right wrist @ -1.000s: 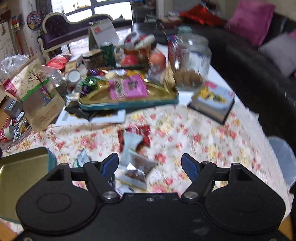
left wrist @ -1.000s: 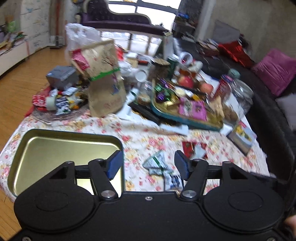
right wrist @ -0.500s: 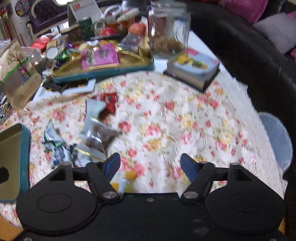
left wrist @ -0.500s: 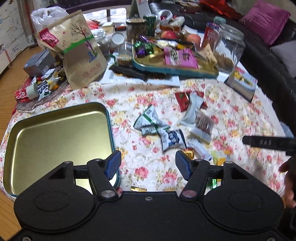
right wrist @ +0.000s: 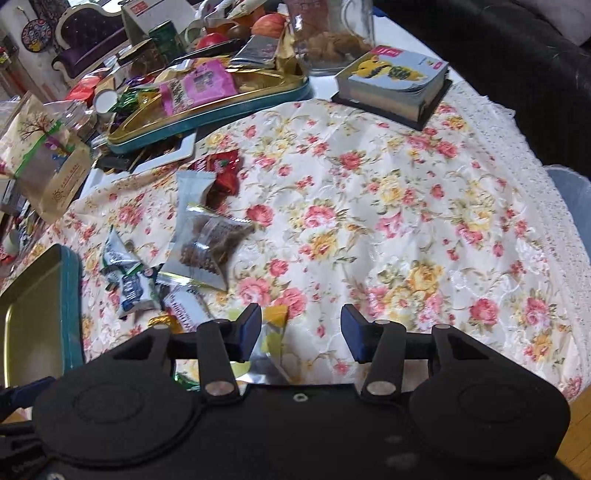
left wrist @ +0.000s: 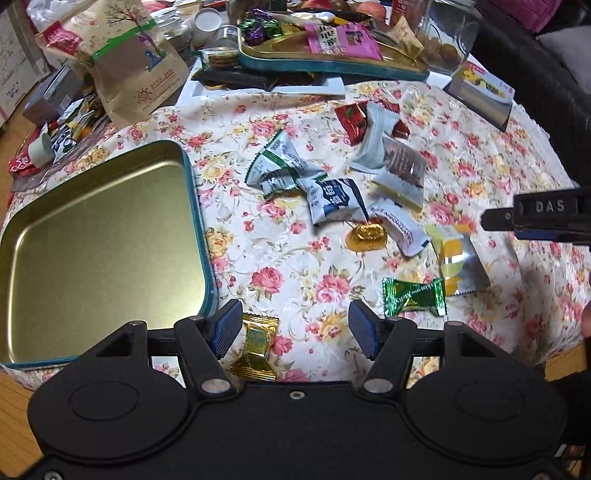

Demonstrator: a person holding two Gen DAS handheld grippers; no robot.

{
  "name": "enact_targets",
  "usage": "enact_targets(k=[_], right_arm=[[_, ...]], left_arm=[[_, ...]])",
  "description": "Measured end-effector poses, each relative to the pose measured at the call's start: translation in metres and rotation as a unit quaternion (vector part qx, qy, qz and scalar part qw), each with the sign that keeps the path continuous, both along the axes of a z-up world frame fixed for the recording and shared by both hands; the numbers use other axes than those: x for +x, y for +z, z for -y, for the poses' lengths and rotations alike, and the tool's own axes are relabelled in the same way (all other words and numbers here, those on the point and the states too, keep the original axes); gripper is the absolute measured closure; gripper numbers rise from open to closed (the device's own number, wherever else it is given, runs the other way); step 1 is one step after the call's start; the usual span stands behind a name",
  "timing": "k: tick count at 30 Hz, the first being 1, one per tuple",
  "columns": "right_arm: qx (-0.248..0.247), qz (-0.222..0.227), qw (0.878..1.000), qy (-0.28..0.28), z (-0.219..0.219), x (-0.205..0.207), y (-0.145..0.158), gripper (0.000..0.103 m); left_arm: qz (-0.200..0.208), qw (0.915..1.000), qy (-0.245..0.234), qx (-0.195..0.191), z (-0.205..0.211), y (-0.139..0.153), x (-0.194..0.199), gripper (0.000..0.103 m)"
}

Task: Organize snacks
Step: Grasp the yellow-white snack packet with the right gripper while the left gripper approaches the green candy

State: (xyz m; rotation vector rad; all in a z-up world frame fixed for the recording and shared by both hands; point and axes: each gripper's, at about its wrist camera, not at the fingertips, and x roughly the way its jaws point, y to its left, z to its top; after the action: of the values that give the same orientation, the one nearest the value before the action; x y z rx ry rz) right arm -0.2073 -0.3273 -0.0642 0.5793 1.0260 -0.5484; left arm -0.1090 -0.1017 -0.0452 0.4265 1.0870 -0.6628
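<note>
Several wrapped snacks lie loose on the floral tablecloth: green-white packets [left wrist: 280, 166], a blue-white packet [left wrist: 332, 199], a gold foil candy [left wrist: 367, 234], a green candy [left wrist: 413, 295] and a cookie packet [right wrist: 210, 243]. An empty gold tin tray [left wrist: 92, 240] sits to their left. My left gripper [left wrist: 295, 328] hangs open just above the cloth, with a gold candy [left wrist: 256, 347] beside its left finger. My right gripper [right wrist: 301, 330] is low over a yellow packet [right wrist: 275, 325]. Its jaws are closing, the packet lies between them near the left finger, and the pads do not press it.
A second tin tray [right wrist: 280, 92] full of snacks stands at the back. Near it are a thick book [right wrist: 391, 81], a glass jar [right wrist: 332, 33] and a brown paper bag [left wrist: 140, 66]. A black sofa [right wrist: 517, 55] borders the table's right edge.
Both grippers have dropped toward the cloth and tilted further down. The right jaws have narrowed and now straddle the yellow packet. The left jaws stay wide.
</note>
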Motion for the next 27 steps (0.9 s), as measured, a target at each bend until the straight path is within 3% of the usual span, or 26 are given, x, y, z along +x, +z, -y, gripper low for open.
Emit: enact_targets(k=[11,15,17,27], right_arm=[[0.006,-0.013,0.999,0.052,-0.020,0.016,-0.014,0.052],[0.000,-0.042,0.997,0.061,-0.025,0.023,-0.026,0.052],[0.004,-0.044,0.997,0.057,-0.026,0.023,-0.033,0.046],[-0.036,-0.046,0.996,0.070,-0.039,0.031,-0.038,0.038]], left_arm=[[0.026,0.9985,-0.047,0.009,0.008,0.001,-0.017,0.038],[0.021,0.9985,-0.047,0.014,0.009,-0.001,-0.017,0.038],[0.021,0.9986,-0.045,0.018,0.008,-0.003,-0.015,0.038],[0.019,0.9987,-0.044,0.016,0.006,-0.001,-0.014,0.037]])
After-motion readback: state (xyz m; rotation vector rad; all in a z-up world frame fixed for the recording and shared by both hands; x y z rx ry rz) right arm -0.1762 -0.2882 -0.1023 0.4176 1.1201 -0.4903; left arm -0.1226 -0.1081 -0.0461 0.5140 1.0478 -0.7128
